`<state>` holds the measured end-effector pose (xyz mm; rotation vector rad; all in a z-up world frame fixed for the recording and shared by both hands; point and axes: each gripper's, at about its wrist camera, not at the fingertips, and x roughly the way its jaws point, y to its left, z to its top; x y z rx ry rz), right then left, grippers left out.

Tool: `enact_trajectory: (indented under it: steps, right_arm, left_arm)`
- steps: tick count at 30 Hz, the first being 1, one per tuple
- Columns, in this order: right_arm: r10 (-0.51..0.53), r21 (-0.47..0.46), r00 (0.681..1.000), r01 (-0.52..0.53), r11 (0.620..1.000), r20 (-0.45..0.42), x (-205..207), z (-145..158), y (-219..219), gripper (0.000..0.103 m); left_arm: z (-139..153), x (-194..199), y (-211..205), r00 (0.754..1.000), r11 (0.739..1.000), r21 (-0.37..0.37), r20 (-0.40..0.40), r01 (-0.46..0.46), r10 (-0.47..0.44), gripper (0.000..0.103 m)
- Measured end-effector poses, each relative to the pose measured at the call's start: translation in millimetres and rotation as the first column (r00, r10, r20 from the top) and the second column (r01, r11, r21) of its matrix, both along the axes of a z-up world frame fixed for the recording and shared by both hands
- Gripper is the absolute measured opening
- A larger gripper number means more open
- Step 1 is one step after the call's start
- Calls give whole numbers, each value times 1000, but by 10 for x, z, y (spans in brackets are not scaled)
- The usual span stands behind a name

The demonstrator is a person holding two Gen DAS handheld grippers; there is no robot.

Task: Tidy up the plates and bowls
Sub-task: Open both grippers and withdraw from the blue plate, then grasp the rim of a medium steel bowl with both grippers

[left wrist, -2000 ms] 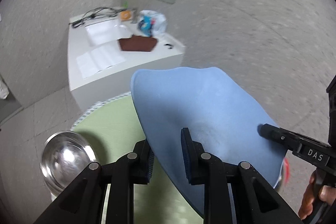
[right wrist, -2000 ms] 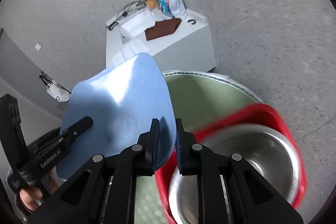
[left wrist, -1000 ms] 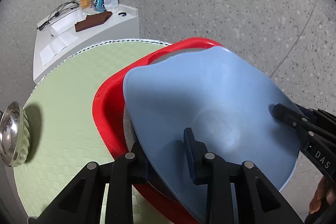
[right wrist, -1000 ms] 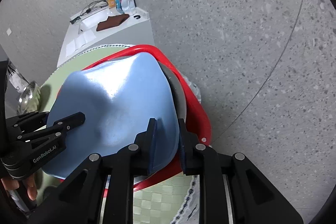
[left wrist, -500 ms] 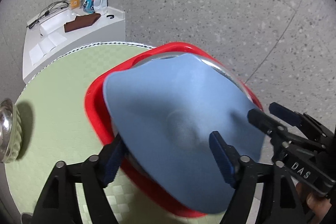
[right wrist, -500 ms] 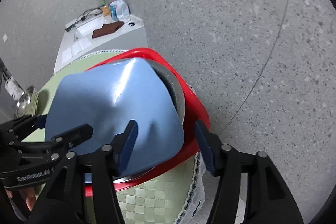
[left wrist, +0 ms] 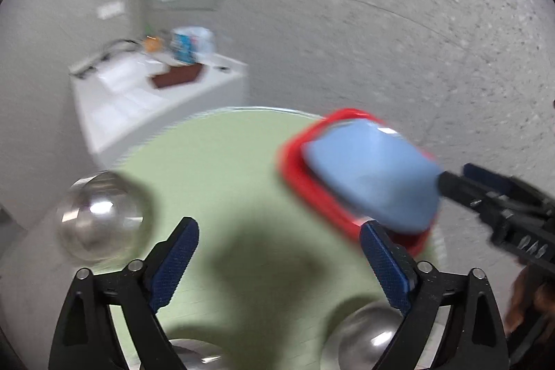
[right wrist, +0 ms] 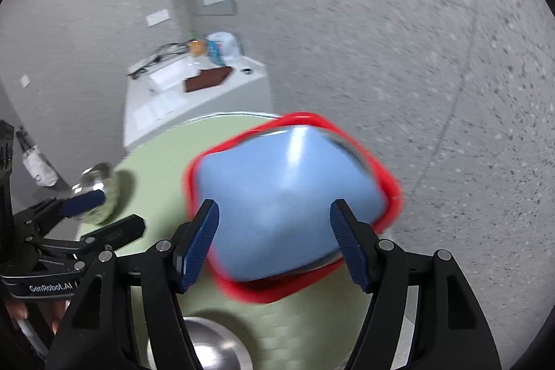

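Left wrist | blue plate (left wrist: 371, 175) blurred | red basin (left wrist: 295, 169) mostly covered

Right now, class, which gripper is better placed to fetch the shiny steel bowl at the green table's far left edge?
Left. The left gripper is open, empty and nearer the shiny steel bowl; the right gripper faces the blue plate.
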<state>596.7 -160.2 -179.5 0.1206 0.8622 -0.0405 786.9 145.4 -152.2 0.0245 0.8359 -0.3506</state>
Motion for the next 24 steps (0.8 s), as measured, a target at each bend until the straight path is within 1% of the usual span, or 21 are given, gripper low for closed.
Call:
enact_trajectory:
  steps: [2,3,5,7,9,11,14,16,18,20,21,22,23,24]
  right_arm:
    - [41,16,999,-41,999,-7,-59,-15,289,70]
    - [62,24,998,-61,998,-10,-82,-31,418,70]
    - [114,31,993,-113,993,-34,-127,-115,732,71]
    - [159,38,985,-157,987,-61,-163,-232,1002,71]
    - [209,48,972,-205,978,-106,-196,-392,1269,70]
    - [250,58,956,-243,968,-151,-226,-582,1508,70]
    - [270,86,941,-257,963,-204,-272,-811,1737,70]
    - [266,94,936,-250,964,-233,-285,-961,1830,70]
    - [258,94,931,-242,966,-259,-297,-1063,1884,70]
    - [239,90,929,-223,971,-281,-311,-1161,1915,70]
    - [232,90,927,-215,972,-294,-313,-1204,1926,70]
    - [224,98,925,-204,974,-305,-315,-1246,1922,69]
    - [219,99,925,-198,975,-311,-307,-1274,1928,65]
    - [217,99,922,-195,976,-320,-293,-1304,1935,58]
  left_arm:
    - [-27,-168,357,999,999,27,19,-42,41,94]
    - [-72,-249,563,997,997,40,14,-70,70,94]
    - [-169,-379,868,994,993,44,-6,-108,108,94]
    - [-329,-531,1189,990,990,50,-39,-134,136,94]
    - [-449,-648,1352,988,989,50,-69,-136,139,93]
    - [-573,-763,1490,988,992,45,-96,-119,123,92]
    - [-665,-868,1595,990,995,58,-111,-84,90,90]
    - [-718,-881,1646,990,997,50,-129,-58,64,88]
    - [-784,-884,1715,986,999,28,-162,-36,41,81]
    - [-842,-839,1785,982,1000,13,-188,-13,15,72]
    - [-862,-816,1798,971,999,-25,-236,36,-41,68]
    - [-890,-803,1807,967,998,-29,-246,51,-57,61]
    - [-917,-756,1800,963,997,-36,-261,65,-72,53]
    - [-949,-729,1813,958,996,-44,-273,75,-84,49]
